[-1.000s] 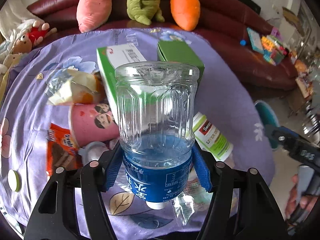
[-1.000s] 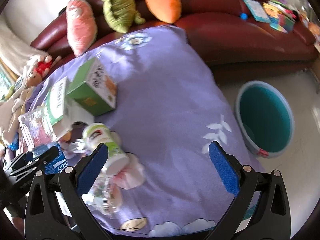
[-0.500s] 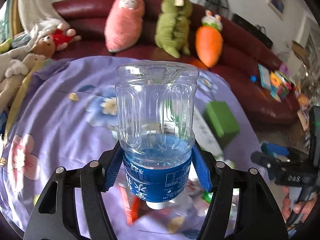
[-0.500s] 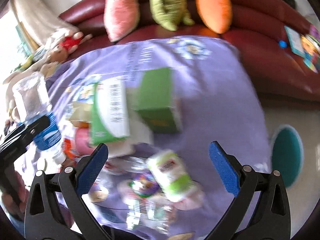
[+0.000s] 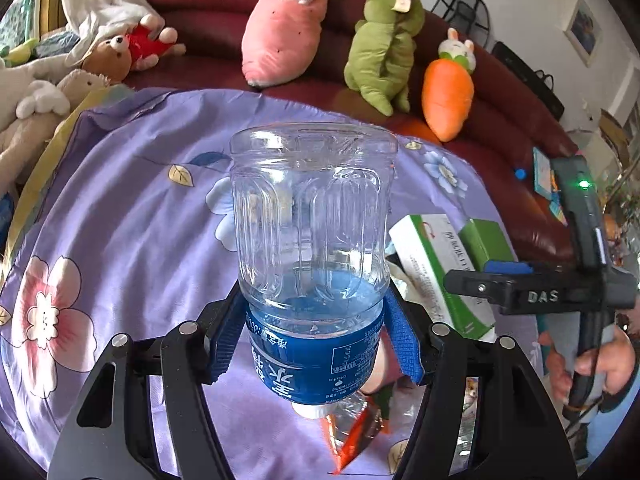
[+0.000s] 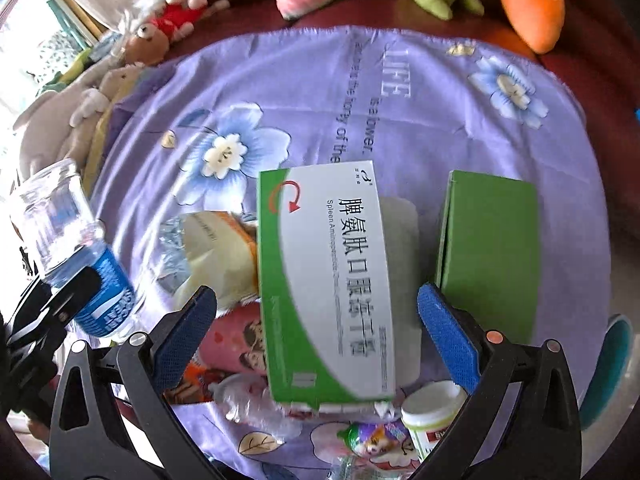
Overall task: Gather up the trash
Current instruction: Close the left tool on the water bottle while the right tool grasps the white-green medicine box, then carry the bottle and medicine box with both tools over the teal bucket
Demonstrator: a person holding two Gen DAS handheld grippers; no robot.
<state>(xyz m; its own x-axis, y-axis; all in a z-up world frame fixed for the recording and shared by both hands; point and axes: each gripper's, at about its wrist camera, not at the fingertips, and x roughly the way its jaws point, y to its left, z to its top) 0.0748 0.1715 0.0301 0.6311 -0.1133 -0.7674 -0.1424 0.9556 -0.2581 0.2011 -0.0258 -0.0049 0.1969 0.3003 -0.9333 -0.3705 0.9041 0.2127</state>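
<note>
My left gripper [image 5: 316, 340] is shut on a clear plastic water bottle [image 5: 314, 240] with a blue label, held cap-down above the purple floral cloth [image 5: 132, 216]. The bottle also shows at the left of the right wrist view [image 6: 68, 248]. My right gripper [image 6: 320, 328] is open and empty, its jaws wide on either side of a green-and-white medicine box [image 6: 324, 280]. A green box [image 6: 488, 252] lies just right of it. The medicine box also shows in the left wrist view [image 5: 436, 272], with the right gripper's body [image 5: 560, 292] over it.
Around the box lie a crumpled yellow wrapper [image 6: 216, 256], a pink cup [image 6: 236, 340], a white-capped jar [image 6: 432, 412] and small wrappers. An orange wrapper [image 5: 352, 428] lies under the bottle. A teal bin [image 6: 608, 368] stands off the cloth's right edge. Plush toys line the red sofa [image 5: 200, 8].
My left gripper has lifted the bottle and swung left, away from the trash pile. My right gripper has swung left from the bin side to over the medicine box, still open.
</note>
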